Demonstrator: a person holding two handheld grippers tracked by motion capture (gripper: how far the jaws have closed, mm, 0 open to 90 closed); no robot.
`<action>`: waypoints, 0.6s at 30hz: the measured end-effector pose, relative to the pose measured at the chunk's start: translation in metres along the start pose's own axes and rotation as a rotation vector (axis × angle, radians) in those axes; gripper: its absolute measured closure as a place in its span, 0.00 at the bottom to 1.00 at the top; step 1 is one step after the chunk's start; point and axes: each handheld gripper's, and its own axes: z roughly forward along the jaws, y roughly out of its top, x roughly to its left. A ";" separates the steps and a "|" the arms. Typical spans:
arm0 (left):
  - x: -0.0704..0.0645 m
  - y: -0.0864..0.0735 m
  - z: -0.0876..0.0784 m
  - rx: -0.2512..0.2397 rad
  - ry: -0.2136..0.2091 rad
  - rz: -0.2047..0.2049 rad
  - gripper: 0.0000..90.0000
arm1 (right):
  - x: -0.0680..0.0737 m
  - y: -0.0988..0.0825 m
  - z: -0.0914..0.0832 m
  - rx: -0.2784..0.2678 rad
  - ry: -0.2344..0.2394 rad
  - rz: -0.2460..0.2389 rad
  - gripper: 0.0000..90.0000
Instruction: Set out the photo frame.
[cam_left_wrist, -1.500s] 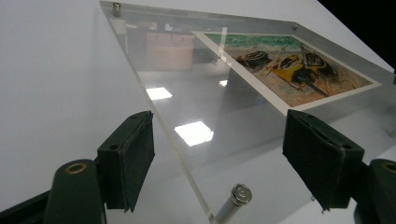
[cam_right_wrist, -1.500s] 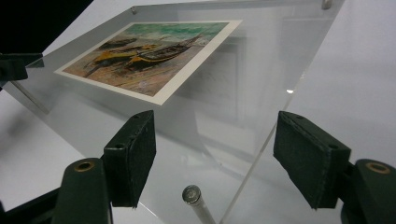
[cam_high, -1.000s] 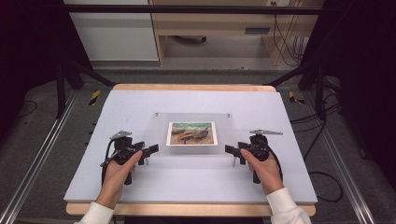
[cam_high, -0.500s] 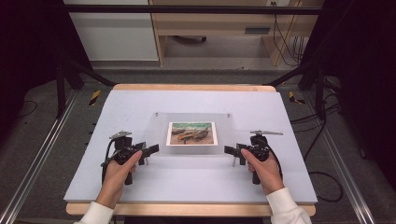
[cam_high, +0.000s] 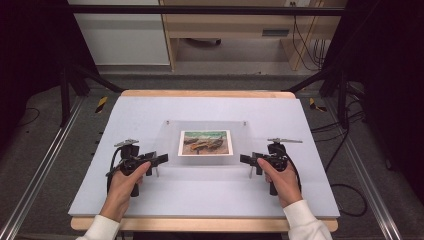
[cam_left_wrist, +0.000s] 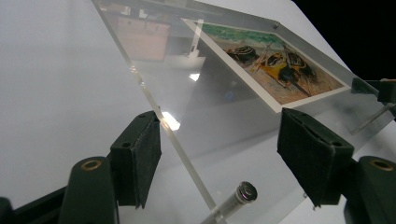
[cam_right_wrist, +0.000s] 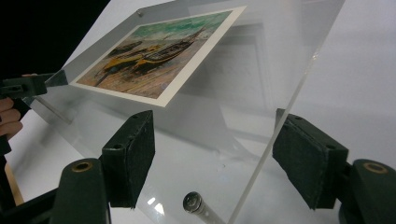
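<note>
No text, label, brand, number or sign can be read anywhere. The print (cam_high: 205, 142) inside the clear acrylic frame (cam_high: 170, 135), at the middle of the desk (cam_high: 150, 110), carries a painting of boats without any legible lettering.

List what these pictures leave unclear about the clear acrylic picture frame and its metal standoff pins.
- Clear acrylic picture frame, left gripper view: near corner cut off by the bottom edge.
- Metal standoff pin, right gripper view: its shaft runs out of the picture.
- High view: far pins too small to detail.
</note>
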 end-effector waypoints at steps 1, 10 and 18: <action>0.000 0.001 0.001 0.000 0.001 0.004 0.34 | 0.000 0.001 0.000 0.000 -0.003 0.000 0.34; -0.003 0.016 0.009 -0.039 0.050 0.092 0.41 | -0.002 0.013 0.000 -0.058 -0.050 -0.080 0.41; 0.001 0.024 0.016 -0.062 0.062 0.113 0.41 | -0.005 0.020 0.004 -0.072 -0.065 -0.107 0.41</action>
